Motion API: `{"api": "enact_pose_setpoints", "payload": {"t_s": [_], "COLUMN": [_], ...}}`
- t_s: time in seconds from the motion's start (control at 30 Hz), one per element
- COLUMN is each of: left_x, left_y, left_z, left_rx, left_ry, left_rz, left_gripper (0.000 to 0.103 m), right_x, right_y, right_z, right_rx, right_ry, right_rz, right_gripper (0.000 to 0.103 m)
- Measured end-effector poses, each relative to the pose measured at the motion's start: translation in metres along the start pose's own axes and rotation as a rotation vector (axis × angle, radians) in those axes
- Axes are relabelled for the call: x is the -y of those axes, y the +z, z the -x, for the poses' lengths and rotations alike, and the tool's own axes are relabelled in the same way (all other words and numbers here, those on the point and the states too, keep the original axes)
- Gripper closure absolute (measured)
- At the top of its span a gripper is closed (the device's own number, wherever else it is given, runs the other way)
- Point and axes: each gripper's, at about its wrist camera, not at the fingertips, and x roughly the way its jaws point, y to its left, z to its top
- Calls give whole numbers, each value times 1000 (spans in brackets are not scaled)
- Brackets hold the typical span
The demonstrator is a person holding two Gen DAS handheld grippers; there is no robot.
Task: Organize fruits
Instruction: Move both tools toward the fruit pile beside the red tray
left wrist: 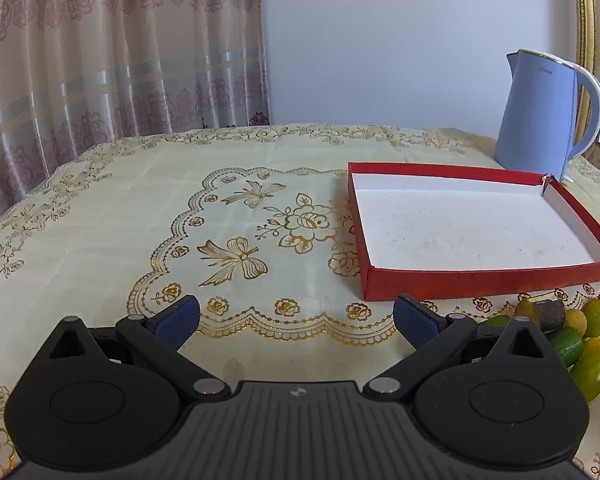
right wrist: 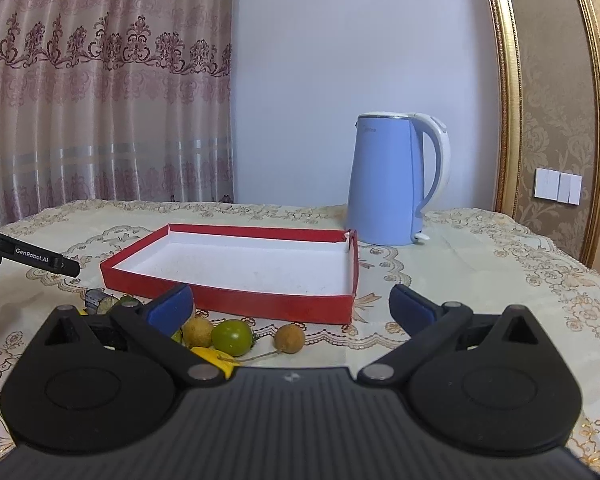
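Right wrist view shows the right gripper [right wrist: 290, 306] spread wide and empty above a small fruit pile [right wrist: 232, 336] at lower centre, just before the empty red box [right wrist: 236, 294]. The left gripper [left wrist: 296, 316] is equally apart, holding nothing. Round longans could roll off when nudged. The box's low near wall might catch a carried fruit; open cloth lies right, the kettle [right wrist: 392, 184] behind.

A box [right wrist: 236, 264] sits mid-bench [right wrist: 480, 264], a kettle [right wrist: 388, 184] behind its right corner near the bench's far edge; fruit [right wrist: 232, 336] lies clustered just before the box's near wall.
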Motion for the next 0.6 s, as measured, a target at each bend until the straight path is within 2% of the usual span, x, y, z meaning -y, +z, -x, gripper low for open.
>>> {"api": "enact_pose_setpoints", "payload": {"t_s": [0.6], "left_x": [9], "left_y": [-7], "left_z": [1], "left_rx": [-18], "left_ry": [-6], "left_rz": [-3], "left_gripper": [0], "right_x": [6], "right_y": [-10], "right_z": [-9], "right_rx": [-37], "right_ry": [10], "right_rz": [7], "right_gripper": [0]}}
